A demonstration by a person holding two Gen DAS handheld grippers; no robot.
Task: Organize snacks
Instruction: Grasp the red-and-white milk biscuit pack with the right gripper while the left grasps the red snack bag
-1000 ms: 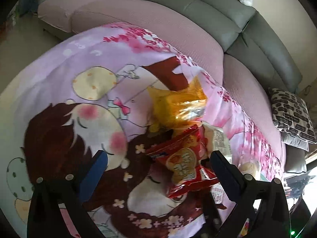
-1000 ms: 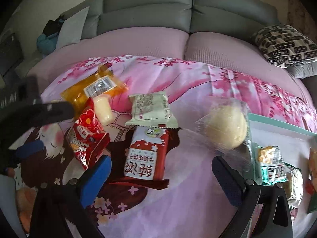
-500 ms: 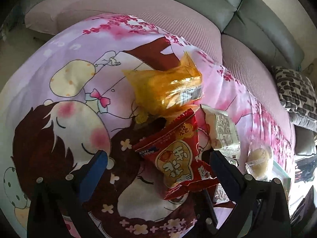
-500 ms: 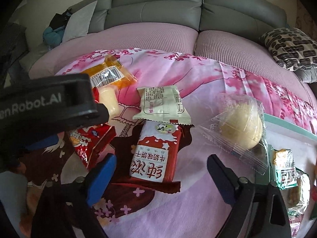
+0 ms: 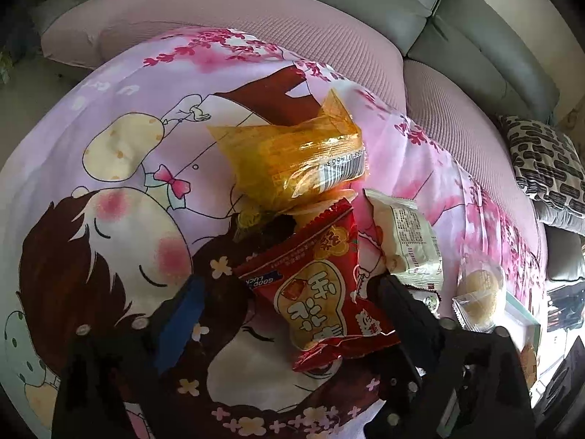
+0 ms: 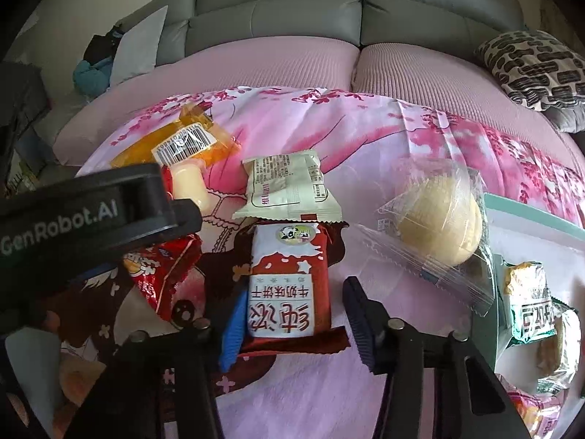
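Snacks are spread on a pink cartoon blanket in front of a sofa. The right gripper has its jaws closing around the red-and-white biscuit pack. The blue left pad looks to be touching the pack's edge, but the right finger is still clear of it, so no pinch yet.

The left gripper is closing too, with the red packet between its fingers. The right finger sits at the packet's edge, and I can't tell if it's touching. The left one is apart.

The orange bag lies partly under the red packet's top end. A white wrapper and a bun in clear plastic sit nearby. At the right edge is a tray with more snacks, cut off by the frame. From the right wrist, the left gripper's body hides most of the red packet.
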